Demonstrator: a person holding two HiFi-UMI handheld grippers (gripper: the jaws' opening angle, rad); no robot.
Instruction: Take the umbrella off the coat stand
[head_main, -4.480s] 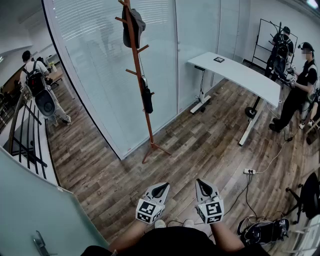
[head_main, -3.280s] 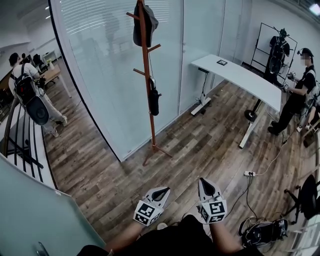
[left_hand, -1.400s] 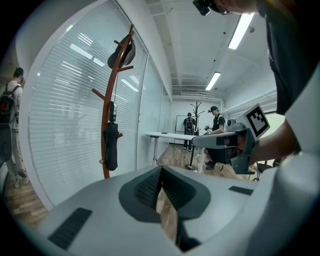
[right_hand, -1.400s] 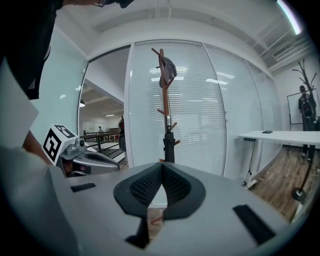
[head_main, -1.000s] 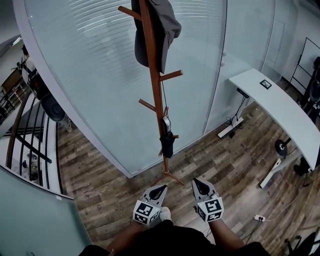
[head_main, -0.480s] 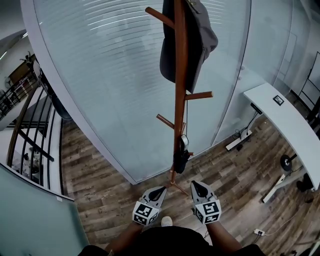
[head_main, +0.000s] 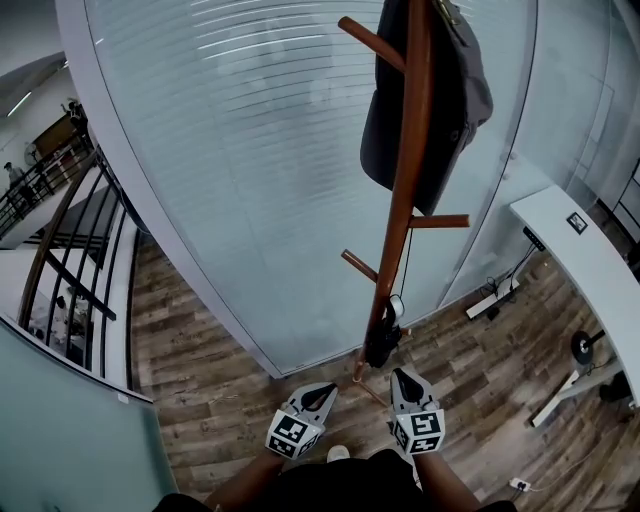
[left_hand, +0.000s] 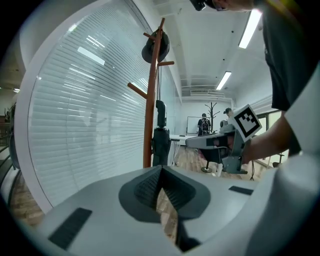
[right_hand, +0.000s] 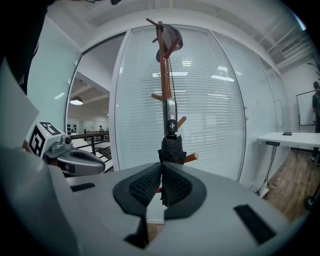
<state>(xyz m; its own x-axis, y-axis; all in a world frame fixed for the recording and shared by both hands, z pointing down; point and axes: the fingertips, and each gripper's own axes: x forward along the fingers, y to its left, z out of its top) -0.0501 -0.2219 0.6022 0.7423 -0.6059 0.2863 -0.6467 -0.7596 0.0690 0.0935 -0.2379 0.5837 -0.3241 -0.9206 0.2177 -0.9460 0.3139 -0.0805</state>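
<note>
On the coat stand (head_main: 405, 200), umbrella (head_main: 383, 340) low, hat (head_main: 445, 100) above; glass wall (head_main: 250, 180) behind, desk (head_main: 590, 270) to the right.

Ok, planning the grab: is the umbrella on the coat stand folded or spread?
Folded: the black umbrella hangs from the coat stand as a narrow bundle, its canopy gathered around the shaft.

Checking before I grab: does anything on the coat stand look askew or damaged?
Nothing stands out. The stand is upright, the folded umbrella hangs straight down beside its pole, and a dark garment hangs at the top.

Black umbrella (head_main: 382, 342), brown coat stand (head_main: 406, 195)
</note>
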